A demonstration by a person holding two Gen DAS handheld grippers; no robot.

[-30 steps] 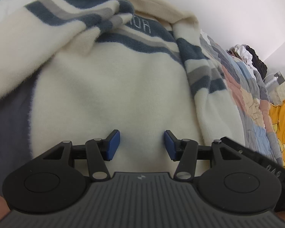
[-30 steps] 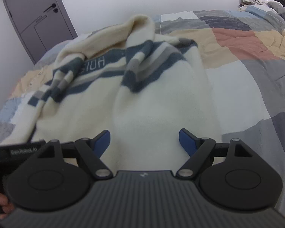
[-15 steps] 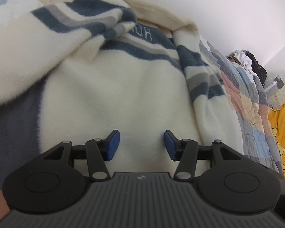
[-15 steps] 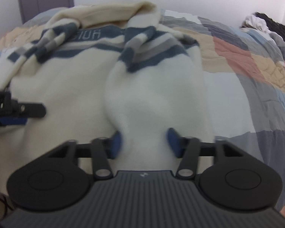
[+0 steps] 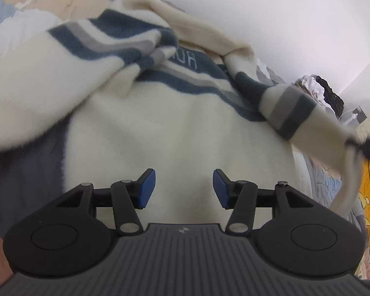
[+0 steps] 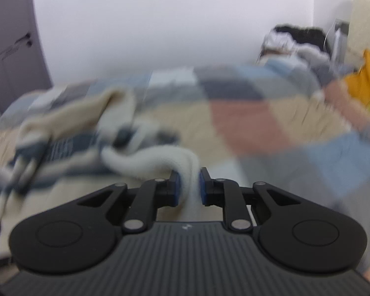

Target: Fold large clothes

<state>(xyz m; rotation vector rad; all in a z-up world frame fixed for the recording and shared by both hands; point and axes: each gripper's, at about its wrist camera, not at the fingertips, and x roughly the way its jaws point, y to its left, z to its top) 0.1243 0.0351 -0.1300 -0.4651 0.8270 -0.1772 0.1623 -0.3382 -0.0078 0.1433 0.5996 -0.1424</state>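
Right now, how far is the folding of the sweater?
Early stage. Done: nothing folded yet; the cream striped sweater lies spread and rumpled on the patchwork quilt. In hand: the right gripper is shut on one sleeve, lifted off the sweater body. The left gripper is open above the body. Left: both sleeve folds and the body fold.

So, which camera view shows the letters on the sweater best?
The left wrist view. There the sweater is fairly sharp, and the letters on its blue stripe show partly, near the overlapping sleeve. In the right wrist view the sweater is motion-blurred, so that stripe is only a dark smear.
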